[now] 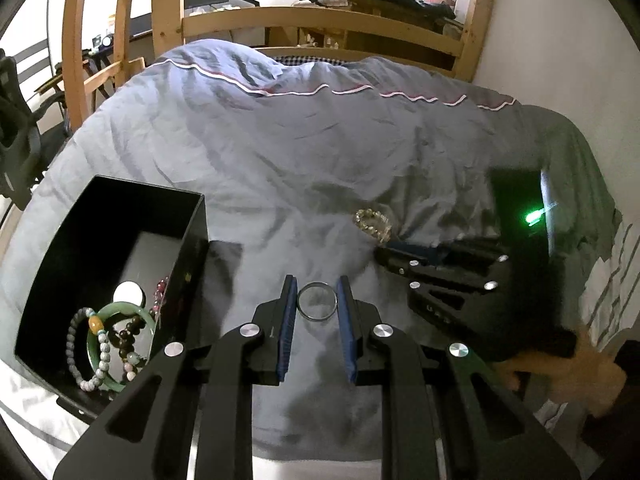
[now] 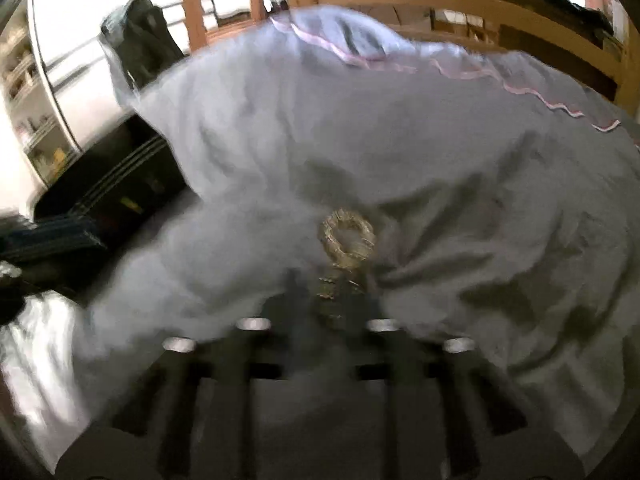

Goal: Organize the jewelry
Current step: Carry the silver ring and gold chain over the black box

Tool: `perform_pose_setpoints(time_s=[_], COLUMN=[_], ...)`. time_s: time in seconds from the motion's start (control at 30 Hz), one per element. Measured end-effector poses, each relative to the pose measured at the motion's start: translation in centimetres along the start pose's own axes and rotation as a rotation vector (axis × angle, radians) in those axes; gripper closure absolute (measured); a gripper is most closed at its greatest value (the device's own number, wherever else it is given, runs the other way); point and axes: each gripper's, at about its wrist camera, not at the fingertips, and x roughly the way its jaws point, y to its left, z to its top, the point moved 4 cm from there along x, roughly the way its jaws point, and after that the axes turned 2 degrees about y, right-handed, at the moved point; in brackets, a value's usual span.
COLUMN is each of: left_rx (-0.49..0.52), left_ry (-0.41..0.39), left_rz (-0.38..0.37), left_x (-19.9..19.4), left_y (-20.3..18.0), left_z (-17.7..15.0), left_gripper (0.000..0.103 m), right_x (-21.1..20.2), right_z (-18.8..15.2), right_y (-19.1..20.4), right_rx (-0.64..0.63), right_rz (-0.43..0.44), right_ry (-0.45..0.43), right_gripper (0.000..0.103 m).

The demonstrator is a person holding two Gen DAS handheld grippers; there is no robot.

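1. The left hand-held gripper [image 1: 317, 300] gripped a thin clear bangle [image 1: 316, 301] between its blue pads [image 1: 287, 322], the ring lying flat across the gap and touching both pads.
2. The black box [image 1: 120, 216] sat on the bed [image 1: 280, 140] near its left edge, to the left of and just beside that hand-held gripper; a green bangle [image 1: 120, 316] and beaded bracelets [image 1: 90, 350] already lay inside.
3. The right hand-held gripper [image 2: 340, 300] was clenched on a pale beaded bracelet [image 2: 347, 238], which stood out beyond its tips above the quilt; the right wrist view was blurred.
4. Judged from this, the left hand was nearer the box, so the coming move was probably a short carry leftward over the box's right wall.
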Motion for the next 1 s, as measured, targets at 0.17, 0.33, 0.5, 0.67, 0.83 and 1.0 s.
perform_pose_setpoints(time_s=[0.17,0.33,0.5,0.67,0.83,1.0], left_rx=[-0.018,-0.034,-0.047,-0.053,-0.055,-0.069], left_ry=[-0.014,-0.032,-0.058,-0.086,-0.104,-0.121], left_rz=[-0.011,-0.012,-0.007,0.012,0.045,0.072], left_x=[-0.1,-1.2,-3.0,-5.0,-6.7,-8.1], left_y=[0.4,0.9,1.5,2.6,4.1,5.9], left_z=[0.7,1.0,1.1,1.2,1.2,1.3], left_gripper=[0.083,0.083,0.083,0.083,0.083,0.083], right_x=[-3.8,-7.7,-9.2,-11.3,-12.9,-13.5], right_z=[1.6,2.8,3.1,3.9,5.1,6.3], right_y=[-0.7,-0.7,0.2,2.2,4.8,7.7], right_rx=[0.058,0.104,0.1,0.063,0.031,-0.001], right_rz=[0.09,0.15,0.162,0.179,0.203,0.229], right_ry=[-0.138,-0.204,-0.211,-0.231,-0.25,-0.25], right_gripper=[0.095,0.095,0.095,0.095,0.095,0.095])
